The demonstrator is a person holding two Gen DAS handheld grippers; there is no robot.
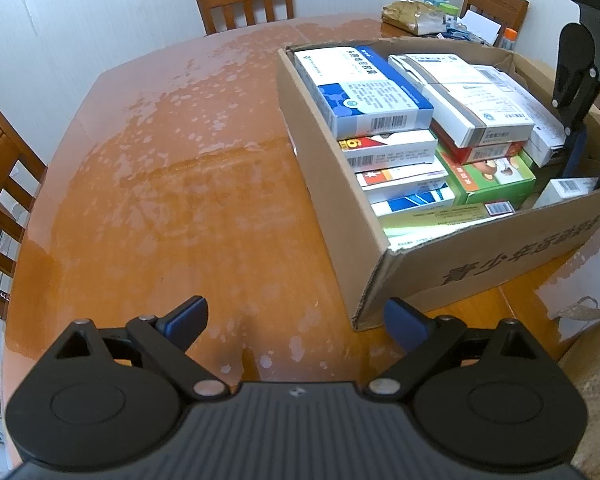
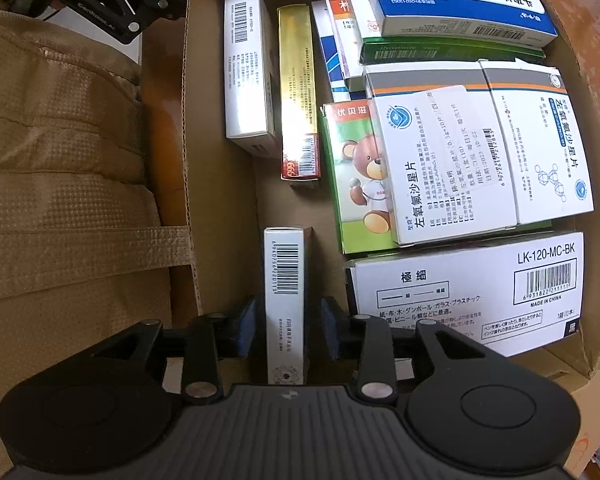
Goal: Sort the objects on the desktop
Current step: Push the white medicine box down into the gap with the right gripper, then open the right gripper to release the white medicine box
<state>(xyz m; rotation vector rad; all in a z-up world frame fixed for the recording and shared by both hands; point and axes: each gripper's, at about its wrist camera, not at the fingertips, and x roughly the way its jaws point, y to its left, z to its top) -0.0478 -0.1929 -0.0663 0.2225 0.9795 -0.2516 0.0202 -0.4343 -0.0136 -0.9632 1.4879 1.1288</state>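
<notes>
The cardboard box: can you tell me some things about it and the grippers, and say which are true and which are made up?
1. The cardboard box sits on a wooden table. True.
2. The box is empty. False: it is packed with medicine boxes.
3. A narrow white box stands between the right gripper's pads. True; gaps show on both sides.
4. The left gripper holds a box. False: it is open, with nothing between its pads.
5. The bear box is blue. False: it is green.

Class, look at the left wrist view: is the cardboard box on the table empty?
No, the cardboard box is packed with medicine cartons.
</notes>
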